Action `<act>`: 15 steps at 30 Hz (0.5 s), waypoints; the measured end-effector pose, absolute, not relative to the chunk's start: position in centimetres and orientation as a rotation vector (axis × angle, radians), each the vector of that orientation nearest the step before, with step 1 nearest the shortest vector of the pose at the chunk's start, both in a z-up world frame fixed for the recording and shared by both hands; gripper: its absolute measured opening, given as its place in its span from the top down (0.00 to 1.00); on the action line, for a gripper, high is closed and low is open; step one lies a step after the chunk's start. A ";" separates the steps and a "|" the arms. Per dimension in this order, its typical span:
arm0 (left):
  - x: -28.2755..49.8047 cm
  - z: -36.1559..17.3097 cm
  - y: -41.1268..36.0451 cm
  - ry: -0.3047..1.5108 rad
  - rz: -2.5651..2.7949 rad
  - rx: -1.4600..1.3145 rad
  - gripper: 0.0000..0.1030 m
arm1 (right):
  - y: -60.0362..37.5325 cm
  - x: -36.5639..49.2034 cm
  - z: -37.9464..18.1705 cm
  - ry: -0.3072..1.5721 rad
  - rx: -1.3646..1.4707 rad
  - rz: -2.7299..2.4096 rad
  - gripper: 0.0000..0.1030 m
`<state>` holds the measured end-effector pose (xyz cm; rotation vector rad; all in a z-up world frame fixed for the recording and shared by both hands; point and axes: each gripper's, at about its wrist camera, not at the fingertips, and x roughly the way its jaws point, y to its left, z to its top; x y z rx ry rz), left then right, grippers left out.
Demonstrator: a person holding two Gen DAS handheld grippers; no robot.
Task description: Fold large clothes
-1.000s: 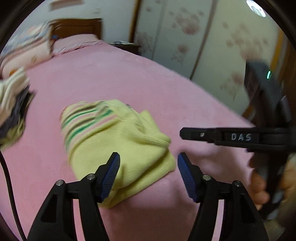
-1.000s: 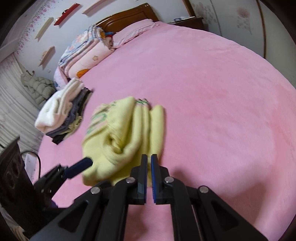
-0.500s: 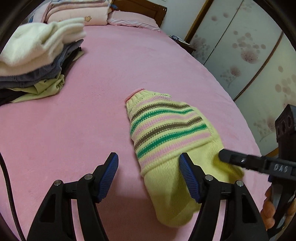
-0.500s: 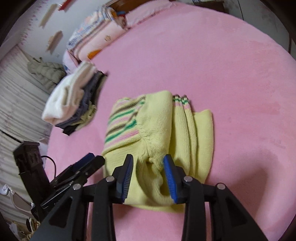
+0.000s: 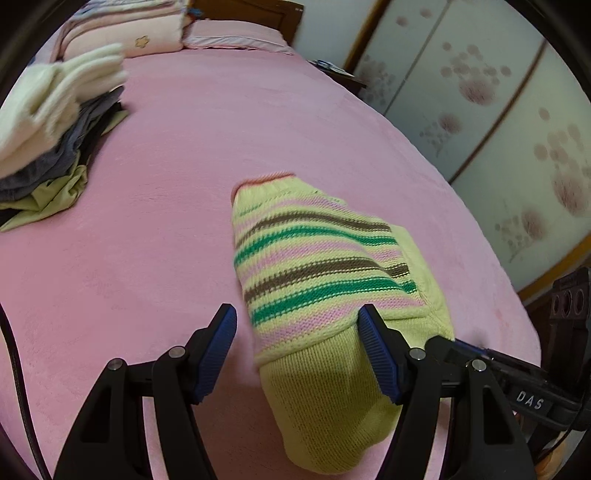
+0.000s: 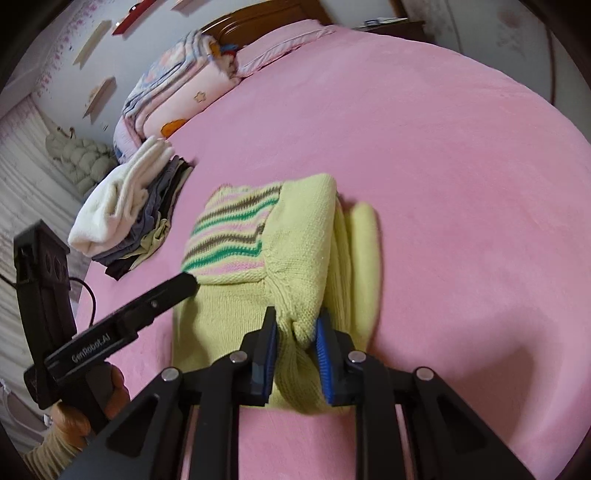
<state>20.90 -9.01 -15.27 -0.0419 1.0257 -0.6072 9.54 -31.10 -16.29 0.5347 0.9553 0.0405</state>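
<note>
A folded yellow-green knitted sweater [image 6: 295, 258] with pink, green and brown stripes is seen lying on the pink bedspread [image 6: 461, 166], toward the near edge of the bed. In the right wrist view, the right gripper [image 6: 295, 343] is found at 6 o'clock, and a bunched fold of the sweater's plain yellow knit is clamped between its blue pads [image 6: 324, 350], which are pressed against the fabric on both sides. The striped panel is turned toward 10 o'clock from that grip, and further plain layers are stacked toward 2 o'clock. In the left wrist view, the left gripper [image 5: 298, 349] is held with its fingers spread wide; the sweater [image 5: 325, 273] is straddled near its plain end, the right-hand pad [image 5: 376, 350] being set against the knit while the left-hand pad is kept apart from it over bare bedspread [image 5: 184, 166]. The same gripper's black finger [image 6: 147, 302] (marked with white lettering) is seen in the right wrist view, its tip just at the striped edge. A stack of folded clothes [image 6: 129, 210], topped by a white garment, is placed at 10 o'clock, well apart from the sweater. Folded bedding [image 6: 177, 92] and a pink pillow [image 6: 280, 44] are laid at 11 to 12 o'clock, against a wooden headboard [image 6: 258, 18].
</note>
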 end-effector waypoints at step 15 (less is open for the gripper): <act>19.9 -14.5 -10.2 1.023 -0.560 0.068 0.24 | -31.2 9.5 -17.6 0.980 0.571 0.036 0.78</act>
